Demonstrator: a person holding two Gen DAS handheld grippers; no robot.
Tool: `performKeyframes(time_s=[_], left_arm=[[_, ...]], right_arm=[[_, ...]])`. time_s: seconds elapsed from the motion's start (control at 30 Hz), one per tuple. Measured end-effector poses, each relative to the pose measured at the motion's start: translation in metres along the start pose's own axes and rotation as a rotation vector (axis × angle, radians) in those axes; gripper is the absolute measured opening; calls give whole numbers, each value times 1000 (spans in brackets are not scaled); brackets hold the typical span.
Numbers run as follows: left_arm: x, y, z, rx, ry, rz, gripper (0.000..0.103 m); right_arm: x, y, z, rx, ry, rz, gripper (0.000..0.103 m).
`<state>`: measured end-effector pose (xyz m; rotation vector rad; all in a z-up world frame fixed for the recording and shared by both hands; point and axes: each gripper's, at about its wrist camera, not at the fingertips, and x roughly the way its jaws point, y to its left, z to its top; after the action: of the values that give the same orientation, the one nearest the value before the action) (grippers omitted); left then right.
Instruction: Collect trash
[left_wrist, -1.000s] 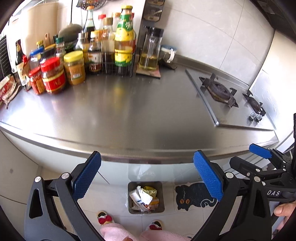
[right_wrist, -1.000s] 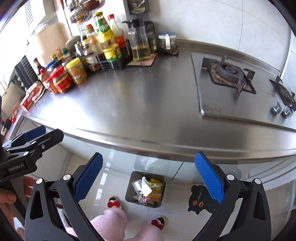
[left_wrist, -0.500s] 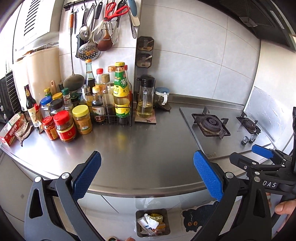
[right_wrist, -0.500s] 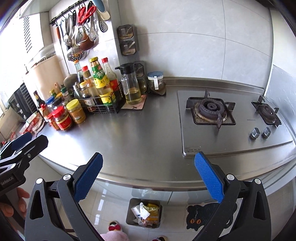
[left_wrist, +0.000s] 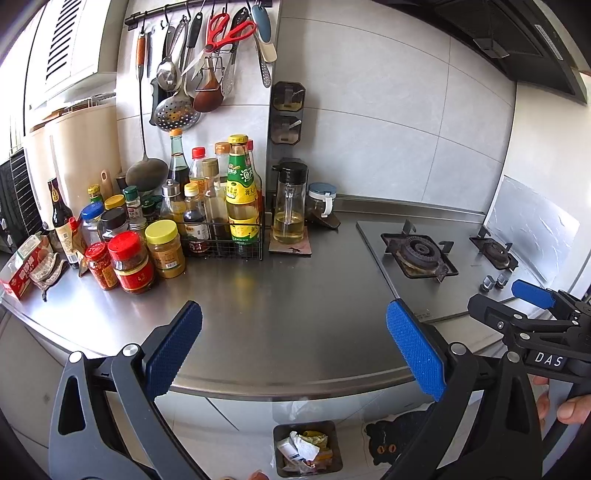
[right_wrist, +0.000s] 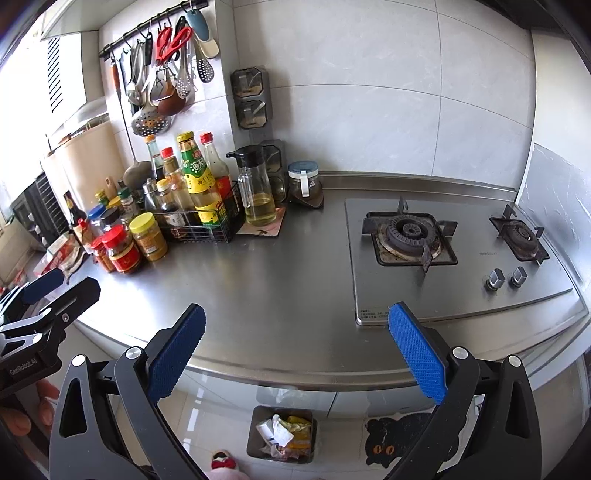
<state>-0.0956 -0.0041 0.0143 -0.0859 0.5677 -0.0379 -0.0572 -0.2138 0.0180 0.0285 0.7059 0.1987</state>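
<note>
- Left gripper (left_wrist: 293, 350) and right gripper (right_wrist: 297, 350) both gape wide, holding nothing; the trash bin (right_wrist: 255, 432), already stuffed with wrappers, sits on the floor at lower centre.
- No loose trash shows on the steel counter (left_wrist: 295, 295); scan the cluttered jars (left_wrist: 131, 262) at left first.
- The middle is open; approach low, clear of the counter's front edge and the gas hob (right_wrist: 410, 236) at right.

A home kitchen: steel counter (left_wrist: 295, 295), gas hob (right_wrist: 417, 236), sauce bottles (left_wrist: 207, 206), hanging utensils (left_wrist: 199, 66).
</note>
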Motion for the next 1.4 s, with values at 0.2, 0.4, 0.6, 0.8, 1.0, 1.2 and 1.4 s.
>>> performKeyframes(time_s=[0.2, 0.4, 0.6, 0.8, 1.0, 1.2, 1.4], left_arm=[[-2, 4, 1, -6, 0, 2, 95], [-3, 3, 0, -1, 0, -3, 95], [-3, 3, 0, -3, 4, -10, 95], [-2, 2, 0, 1, 10, -10, 95], [-1, 4, -1, -1, 11, -8, 95], [-1, 3, -3, -3, 15, -8, 95], [0, 4, -3, -3, 23, -18, 95]], right_arm=[[-2, 5, 3, -14, -14, -24, 100], [-4, 7, 6, -13, -21, -29, 100], [-5, 8, 7, -15, -22, -32, 100], [-5, 8, 7, -10, -18, -31, 100], [-6, 6, 6, -10, -19, -38, 100], [-6, 5, 6, -12, -17, -41, 100], [-6, 5, 5, -11, -17, -41, 100]])
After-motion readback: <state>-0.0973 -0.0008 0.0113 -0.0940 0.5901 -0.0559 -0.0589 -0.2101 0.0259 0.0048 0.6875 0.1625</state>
